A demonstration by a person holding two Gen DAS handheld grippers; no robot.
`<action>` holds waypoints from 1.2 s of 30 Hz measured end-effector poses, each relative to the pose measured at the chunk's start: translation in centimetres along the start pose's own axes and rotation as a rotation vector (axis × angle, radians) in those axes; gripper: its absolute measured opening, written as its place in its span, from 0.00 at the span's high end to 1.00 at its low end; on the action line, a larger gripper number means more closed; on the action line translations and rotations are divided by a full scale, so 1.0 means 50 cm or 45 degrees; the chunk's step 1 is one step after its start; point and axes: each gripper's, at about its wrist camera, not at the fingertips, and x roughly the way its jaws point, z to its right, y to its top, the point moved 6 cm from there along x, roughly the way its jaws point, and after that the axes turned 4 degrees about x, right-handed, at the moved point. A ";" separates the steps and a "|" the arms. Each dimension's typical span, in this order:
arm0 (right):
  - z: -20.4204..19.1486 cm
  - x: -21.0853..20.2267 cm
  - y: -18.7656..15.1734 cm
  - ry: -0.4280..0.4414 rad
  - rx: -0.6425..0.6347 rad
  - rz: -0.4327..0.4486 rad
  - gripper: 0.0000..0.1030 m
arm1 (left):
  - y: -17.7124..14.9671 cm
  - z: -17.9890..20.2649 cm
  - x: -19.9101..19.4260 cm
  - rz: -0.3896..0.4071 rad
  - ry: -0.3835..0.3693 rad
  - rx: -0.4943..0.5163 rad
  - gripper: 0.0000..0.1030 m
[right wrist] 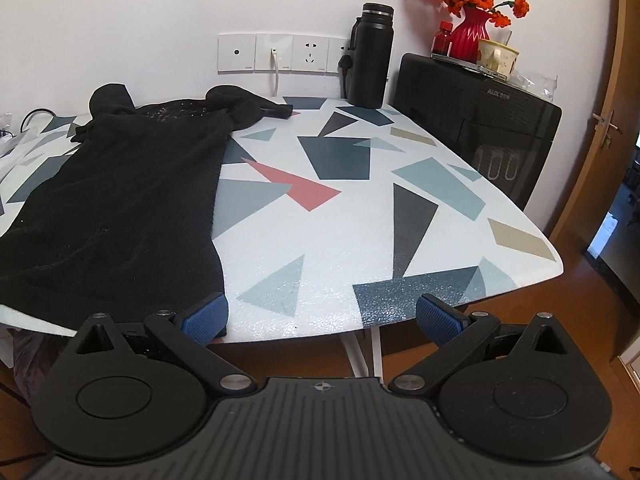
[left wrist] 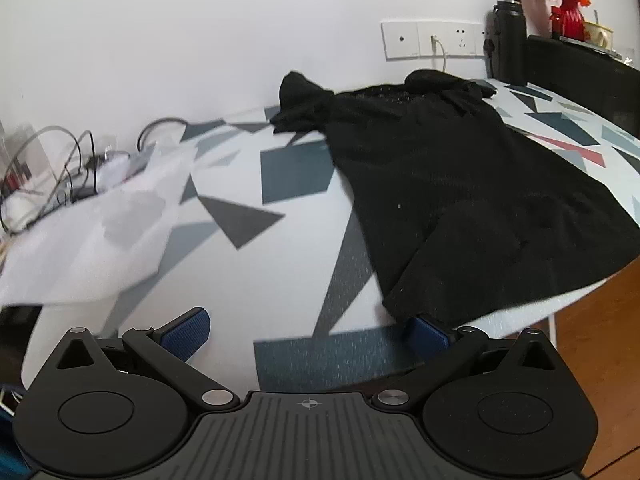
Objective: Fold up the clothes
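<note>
Blue ribbed pads (left wrist: 188, 332) of the left gripper (left wrist: 308, 330) sit nearest the lens, its jaws spread wide with nothing between them; the right-hand pad touches or slips just under the near hem of the black knitted garment (left wrist: 460, 184), which lies spread flat ahead and to the right of the jaws on the white table with grey, teal and red geometric shapes (left wrist: 280, 248); its sleeves bunch at the far end near the wall; ahead and to the left of the jaws lies a crumpled sheet of white translucent plastic (left wrist: 92, 240), with a tangle of dark cables (left wrist: 68, 168) beyond it.

Seen from the right wrist, the right gripper (right wrist: 322, 318) likewise stands wide open and grips nothing; its left-hand pad (right wrist: 204, 318) rests at the near right corner of the same garment (right wrist: 120, 208), the other pad hanging past the table edge (right wrist: 400, 308); far ahead of the jaws a tall black insulated bottle (right wrist: 370, 56) stands by the white wall sockets (right wrist: 280, 53); ahead to the right, a red vase of orange flowers (right wrist: 472, 28) tops a black appliance (right wrist: 480, 128).
</note>
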 end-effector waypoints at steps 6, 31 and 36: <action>-0.023 -0.004 -0.008 0.036 -0.052 0.003 0.01 | 0.029 0.040 0.012 0.076 0.082 0.200 0.01; -0.147 0.039 0.014 0.141 -0.200 0.101 0.01 | 0.099 -0.043 0.074 -0.038 0.019 -0.108 0.01; -0.131 0.059 0.019 0.154 -0.077 0.045 0.22 | 0.101 -0.043 0.080 -0.055 0.001 -0.089 0.01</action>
